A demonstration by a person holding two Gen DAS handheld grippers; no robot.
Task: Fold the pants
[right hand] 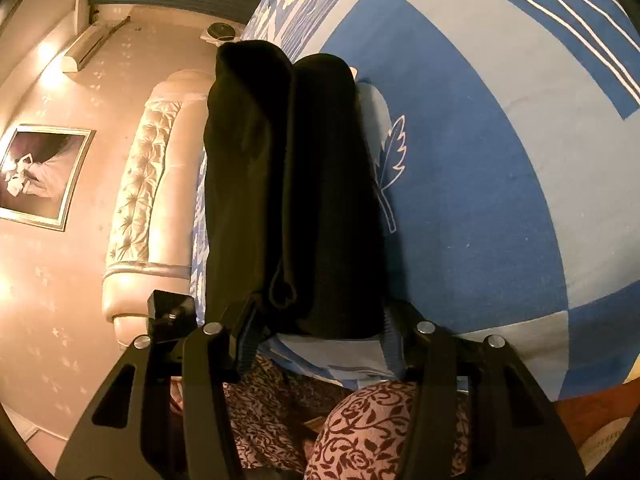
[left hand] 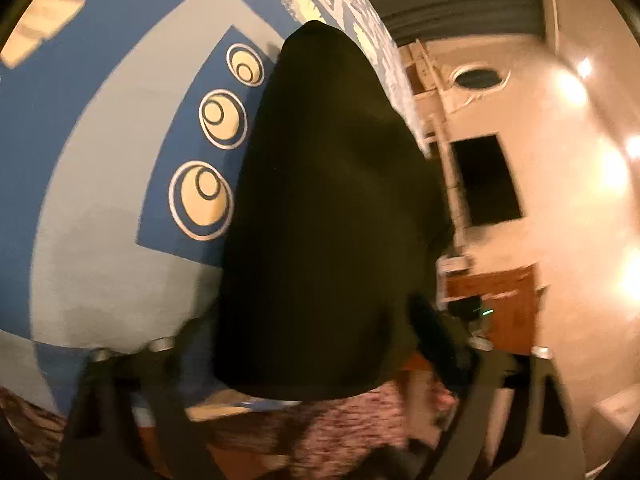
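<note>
The right gripper (right hand: 316, 328) has its fingers pressed on the near end of the black pants (right hand: 288, 184); the left gripper (left hand: 320, 360) stands apart around them. The pants lie folded lengthwise on the blue bedspread (right hand: 480, 160). A one-sided grip risks spilling the layers when lifted.

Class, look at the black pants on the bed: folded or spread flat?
Folded. In the right wrist view the pants lie as a narrow bundle, one layer lapped over another, on the blue bedspread.
</note>
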